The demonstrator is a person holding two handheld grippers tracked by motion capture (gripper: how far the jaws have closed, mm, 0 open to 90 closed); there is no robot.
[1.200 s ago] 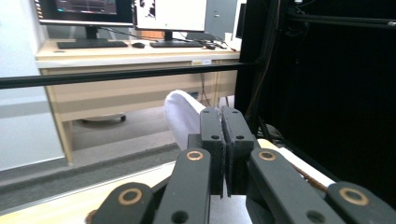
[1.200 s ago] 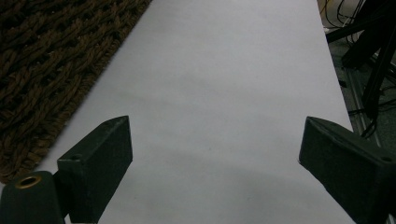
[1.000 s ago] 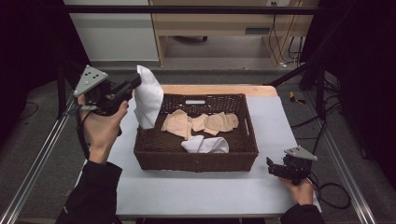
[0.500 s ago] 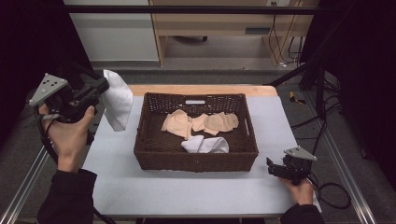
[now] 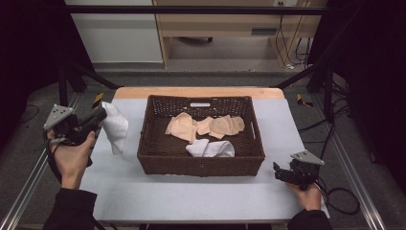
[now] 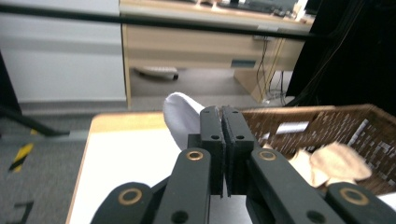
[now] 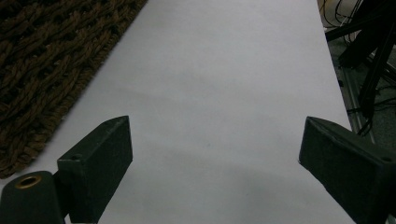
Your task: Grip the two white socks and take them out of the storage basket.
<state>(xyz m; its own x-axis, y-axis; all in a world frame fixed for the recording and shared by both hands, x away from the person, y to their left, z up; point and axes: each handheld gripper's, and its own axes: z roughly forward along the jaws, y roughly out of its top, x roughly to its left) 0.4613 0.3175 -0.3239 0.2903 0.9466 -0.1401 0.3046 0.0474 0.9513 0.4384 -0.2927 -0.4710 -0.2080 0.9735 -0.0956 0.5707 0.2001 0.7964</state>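
- High view: the landmark is the brown wicker basket [image 5: 201, 163], standing in the middle of the white table [image 5: 191, 196].
- Well left of the basket, over the table's left edge, the left gripper [image 5: 98, 116] is held up in the person's left hand [image 5: 72, 158].
- Its jaws are pressed together on a white sock [image 5: 115, 127], which hangs from the tip just left of the basket's left wall, apart from it (I cannot tell whether its lower end touches the table).
- In the left gripper view the left gripper [image 6: 222, 122] shows its two black jaws closed with barely a slit between them, the white sock [image 6: 182, 116] bulging out behind them on the left, and the basket [image 6: 327, 126] lying to the right.
- Inside the basket, three beige socks [image 5: 203, 127] lie bunched along the middle, from left of centre toward the right wall.
- Just nearer the basket's front wall, a second white sock [image 5: 210, 148] lies crumpled, touching the beige ones.
- Right of the basket's front right corner, the right gripper [image 5: 279, 171] rests low on the table in the person's right hand [image 5: 306, 194], pointing toward the basket.
- In the right gripper view the right gripper [image 7: 212, 154] has its jaws spread wide with bare table between them (nothing held), and the basket's woven wall [image 7: 42, 70] sits at the upper left.
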